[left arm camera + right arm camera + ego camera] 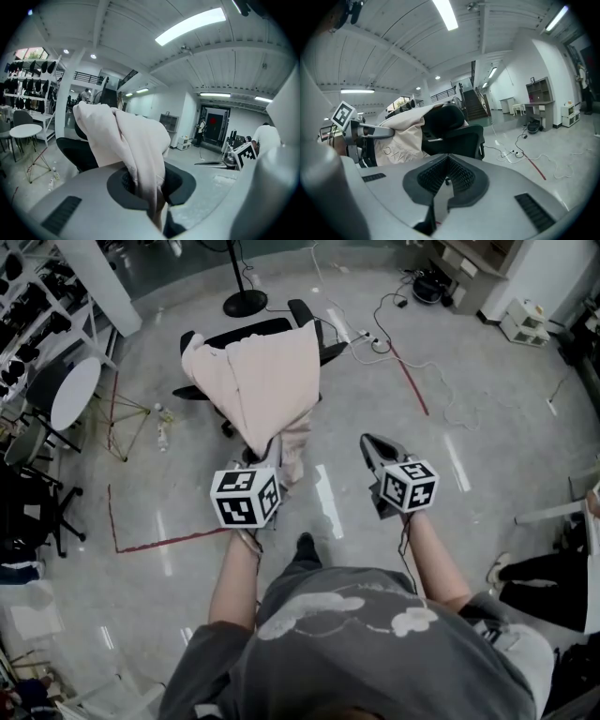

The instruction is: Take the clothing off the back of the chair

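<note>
The left claw [273, 448] is closed on the clothing [267, 381], a pale beige garment. In the left gripper view a fold of the cloth [126, 140] runs down between the two dark pads of the left claw [150, 187] and is pinched there. The upper part of the garment lies over the back of the black office chair [302, 317], and its lower end is stretched away from the chair to the claw – so it hangs between the two like a slanted sheet. The chair stands on the grey floor [487, 427], near the far edge of the floor in the head view.

The right claw [368, 442] is closed too, but on nothing: in the right gripper view its ribbed pads [446, 176] meet, and only the floor shows behind them. It hovers just beside the left one, apart from the cloth and on the right side of the chair [457, 136]. From there the garment [401, 136] shows dark lettering near its lower part, too small to read.

A red tape line [408, 381] and a white cable [441, 367] lie on the floor, to the right of the chair.
</note>
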Available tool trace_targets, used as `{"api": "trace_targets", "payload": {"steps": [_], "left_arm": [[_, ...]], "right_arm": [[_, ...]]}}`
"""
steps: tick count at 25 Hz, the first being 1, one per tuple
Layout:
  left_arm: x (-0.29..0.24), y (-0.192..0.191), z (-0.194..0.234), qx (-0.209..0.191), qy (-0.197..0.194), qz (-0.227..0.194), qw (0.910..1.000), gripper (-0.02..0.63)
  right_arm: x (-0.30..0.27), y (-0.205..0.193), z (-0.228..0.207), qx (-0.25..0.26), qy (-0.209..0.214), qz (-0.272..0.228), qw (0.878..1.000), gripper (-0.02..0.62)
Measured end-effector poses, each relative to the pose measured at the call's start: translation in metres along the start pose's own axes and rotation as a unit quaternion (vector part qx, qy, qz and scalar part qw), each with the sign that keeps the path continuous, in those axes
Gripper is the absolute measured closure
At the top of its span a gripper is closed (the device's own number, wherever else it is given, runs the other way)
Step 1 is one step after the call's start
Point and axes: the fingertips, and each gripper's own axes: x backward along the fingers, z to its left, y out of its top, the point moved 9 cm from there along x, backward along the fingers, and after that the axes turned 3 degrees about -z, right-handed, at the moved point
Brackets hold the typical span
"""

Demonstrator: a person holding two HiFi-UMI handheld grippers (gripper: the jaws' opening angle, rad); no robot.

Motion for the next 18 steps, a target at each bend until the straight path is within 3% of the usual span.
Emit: {"api": "trace_targets", "payload": {"steps": [18], "left_arm": [[0.097,-0.036,-0.082,-0.011,-0.006,-0.016,0.9998,0.584]], "right_arm": [[0.102,-0.03,0.034,0.003,0.026,-0.032,0.999,0.603]]}}
